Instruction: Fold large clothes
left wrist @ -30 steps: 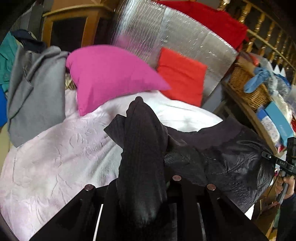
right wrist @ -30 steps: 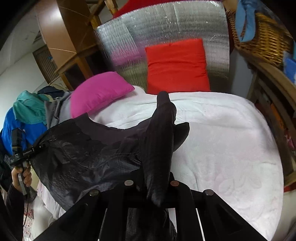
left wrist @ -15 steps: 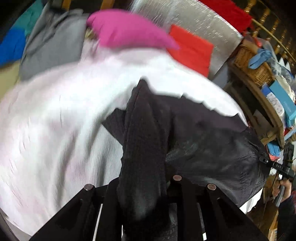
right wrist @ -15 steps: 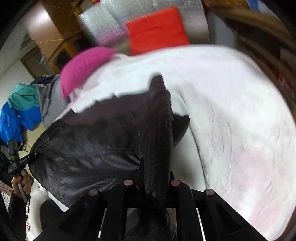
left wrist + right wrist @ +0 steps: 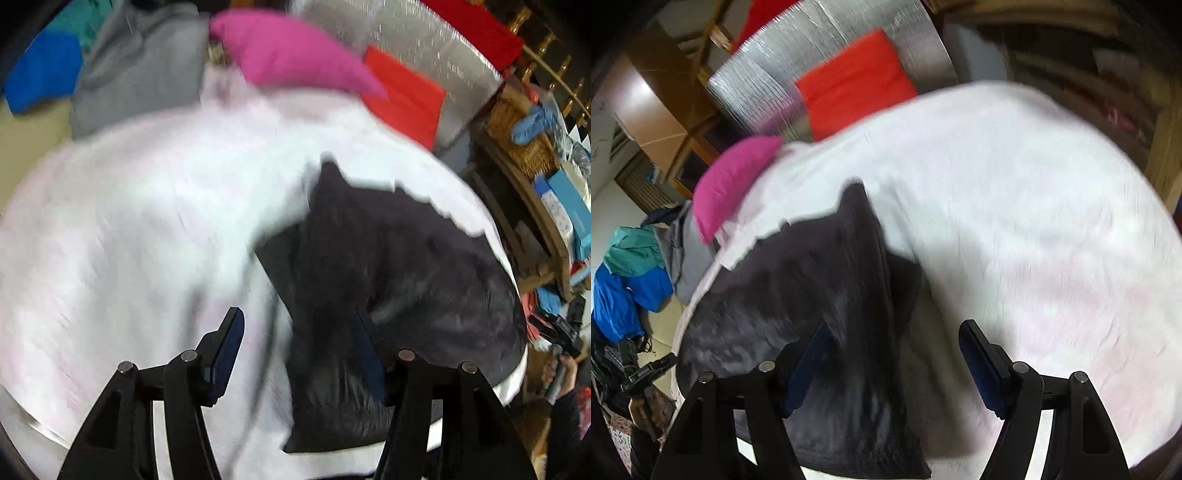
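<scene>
A black garment (image 5: 399,266) lies on the white bed cover (image 5: 140,229), blurred by motion. A fold of it runs between the jaws of my left gripper (image 5: 295,350), which are opening. The fold lies against the right finger, and the left pad (image 5: 225,354) stands clear of the cloth. In the right wrist view the same black garment (image 5: 798,280) trails between the jaws of my right gripper (image 5: 894,362), also opening. There the cloth lies by the left finger, and the right pad (image 5: 979,365) is over the white bed cover (image 5: 1015,221).
A pink pillow (image 5: 295,55) and a red pillow (image 5: 406,96) lean on a silver foil sheet (image 5: 424,48) at the bed's head. Grey (image 5: 140,74), blue (image 5: 40,74) and teal clothes are heaped at the left. A shelf holding a wicker basket (image 5: 524,147) stands at the right.
Both grippers were shut on upright folds of the black garment. They have sunk toward the bed and their jaws have spread, so the folds now sag loose between them.
</scene>
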`<state>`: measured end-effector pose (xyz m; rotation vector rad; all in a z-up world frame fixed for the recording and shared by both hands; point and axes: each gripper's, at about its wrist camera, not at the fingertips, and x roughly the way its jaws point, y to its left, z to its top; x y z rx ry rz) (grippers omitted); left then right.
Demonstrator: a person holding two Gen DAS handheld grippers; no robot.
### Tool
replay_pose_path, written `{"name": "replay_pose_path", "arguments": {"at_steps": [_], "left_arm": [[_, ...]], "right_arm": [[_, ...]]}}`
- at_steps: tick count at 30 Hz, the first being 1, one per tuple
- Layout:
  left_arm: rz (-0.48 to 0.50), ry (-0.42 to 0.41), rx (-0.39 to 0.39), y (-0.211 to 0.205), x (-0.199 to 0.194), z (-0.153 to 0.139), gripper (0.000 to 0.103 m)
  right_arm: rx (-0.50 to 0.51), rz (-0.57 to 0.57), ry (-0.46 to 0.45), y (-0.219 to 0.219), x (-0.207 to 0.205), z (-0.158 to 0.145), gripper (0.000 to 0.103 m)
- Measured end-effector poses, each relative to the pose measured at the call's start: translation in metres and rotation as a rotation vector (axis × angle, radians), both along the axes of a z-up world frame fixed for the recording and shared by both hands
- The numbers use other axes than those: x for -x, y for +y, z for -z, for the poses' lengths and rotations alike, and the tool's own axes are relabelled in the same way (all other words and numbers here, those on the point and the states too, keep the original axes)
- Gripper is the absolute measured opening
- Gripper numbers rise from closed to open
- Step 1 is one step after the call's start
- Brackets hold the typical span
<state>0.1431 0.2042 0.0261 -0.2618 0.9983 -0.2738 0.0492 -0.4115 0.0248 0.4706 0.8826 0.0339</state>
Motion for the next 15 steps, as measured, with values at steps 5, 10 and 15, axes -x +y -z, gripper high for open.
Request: {"name": "replay_pose_path", "arguments": {"at_steps": [5, 10, 15], "left_arm": [[0.051, 0.042, 0.073, -0.027, -0.063, 0.002, 0.061], [0.118, 0.127, -0.017, -0.075, -0.126, 0.027, 0.061], [0.116, 0.173, -0.037, -0.083, -0.157, 0.04, 0.06]], "right_arm": [[0.029, -0.108, 0.026, 0.019, -0.062, -0.008, 0.075], [0.08, -0.16, 0.135, 0.037, -0.121, 0.018, 0.059], [0.055, -0.186, 0.181, 0.039, -0.154, 0.036, 0.059]]}}
